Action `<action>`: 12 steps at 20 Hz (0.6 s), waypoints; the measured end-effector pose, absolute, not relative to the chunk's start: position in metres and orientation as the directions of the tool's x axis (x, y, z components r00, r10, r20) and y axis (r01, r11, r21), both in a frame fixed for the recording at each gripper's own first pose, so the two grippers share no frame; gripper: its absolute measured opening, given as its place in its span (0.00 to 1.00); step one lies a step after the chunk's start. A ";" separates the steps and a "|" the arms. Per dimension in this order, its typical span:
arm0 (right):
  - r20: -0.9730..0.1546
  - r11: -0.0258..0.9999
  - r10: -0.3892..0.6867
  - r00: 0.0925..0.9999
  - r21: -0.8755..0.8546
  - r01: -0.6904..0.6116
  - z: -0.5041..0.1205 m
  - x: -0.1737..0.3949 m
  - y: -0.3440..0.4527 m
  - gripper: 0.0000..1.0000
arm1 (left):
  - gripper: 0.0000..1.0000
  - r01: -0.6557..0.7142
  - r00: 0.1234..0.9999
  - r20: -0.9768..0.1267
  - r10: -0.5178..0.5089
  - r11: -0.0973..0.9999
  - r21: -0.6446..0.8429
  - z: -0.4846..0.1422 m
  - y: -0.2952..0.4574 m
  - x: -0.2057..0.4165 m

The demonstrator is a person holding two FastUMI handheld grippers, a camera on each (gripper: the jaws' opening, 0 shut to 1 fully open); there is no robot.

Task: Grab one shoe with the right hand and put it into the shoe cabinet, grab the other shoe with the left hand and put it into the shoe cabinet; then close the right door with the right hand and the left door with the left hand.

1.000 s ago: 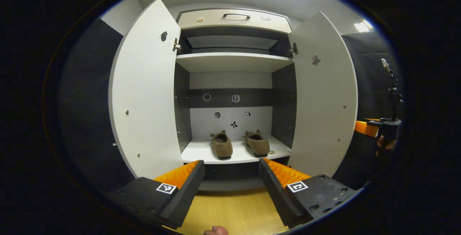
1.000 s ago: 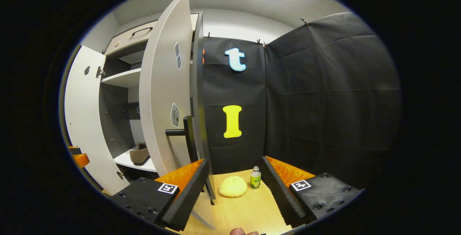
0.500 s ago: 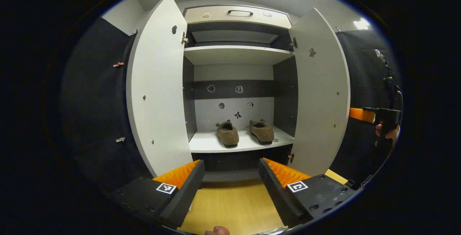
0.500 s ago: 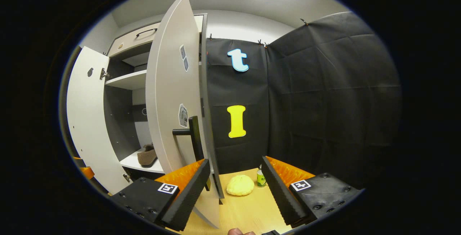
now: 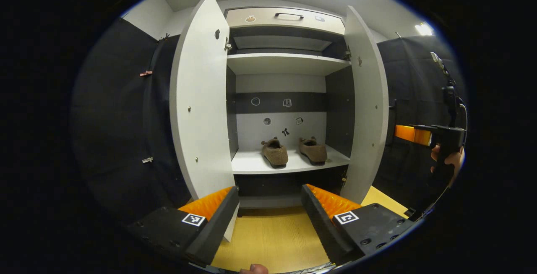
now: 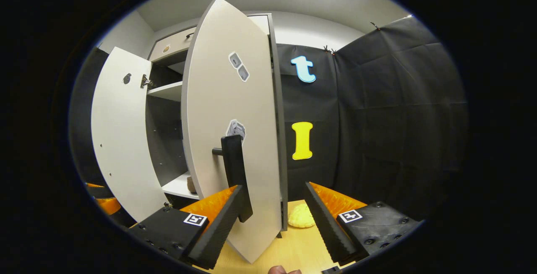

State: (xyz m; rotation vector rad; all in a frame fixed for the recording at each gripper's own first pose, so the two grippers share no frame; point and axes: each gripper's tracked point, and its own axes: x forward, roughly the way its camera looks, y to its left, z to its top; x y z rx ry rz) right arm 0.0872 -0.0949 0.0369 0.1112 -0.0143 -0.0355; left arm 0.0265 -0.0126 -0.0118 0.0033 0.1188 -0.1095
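- Standing open on both sides, the shoe cabinet (image 5: 285, 64) is the largest item: flat pale panels, dark inner walls, smooth matt shelves, with a drawer front and bar handle on top.
- Right door (image 6: 235, 139): a tall flat panel, part-way swung; its dark bar handle (image 6: 235, 173) lies just beside the right gripper's (image 6: 272, 215) left finger. Closing is judged to be under way, not finished.
- Left door (image 5: 201, 106): fully open, a smooth panel with small screw heads. Closing is not yet begun.
- Right gripper: fingers spread apart, gripping nothing; ridged inner pads.
- Left gripper (image 5: 270, 217): fingers spread apart, empty, held over the wood-grain floor (image 5: 268, 240), well apart from the cabinet.
- Two shoes (image 5: 293, 152): fuzzy brown slippers, side by side on the lower shelf. Both placing steps are judged complete.
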 end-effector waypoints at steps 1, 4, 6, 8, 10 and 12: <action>0.009 0.994 -0.020 1.000 0.108 0.019 0.036 0.087 -0.084 0.98 | 0.96 0.099 0.988 -0.121 -0.099 0.995 -0.007 -0.013 -0.008 0.025; 0.011 0.993 0.048 0.999 0.110 -0.049 0.039 0.098 -0.049 0.98 | 0.96 0.070 0.990 -0.122 -0.072 0.997 -0.023 -0.014 0.005 0.020; 0.012 0.989 0.097 0.995 0.111 -0.097 0.040 0.101 -0.024 0.98 | 0.96 0.054 0.991 -0.125 -0.057 0.998 -0.029 -0.015 0.014 0.017; 0.016 0.986 0.130 0.991 0.099 -0.131 0.043 0.104 -0.005 0.98 | 0.96 0.023 0.992 -0.125 -0.027 0.999 -0.028 -0.015 0.029 0.014; 0.018 0.983 0.154 0.988 0.099 -0.155 0.044 0.101 0.011 0.98 | 0.96 -0.014 0.993 -0.122 0.010 0.999 -0.030 -0.013 0.047 0.010; 0.006 0.977 0.176 0.984 0.121 -0.176 0.041 0.097 0.025 0.98 | 0.96 -0.064 0.992 -0.115 0.060 0.998 -0.028 -0.010 0.074 0.009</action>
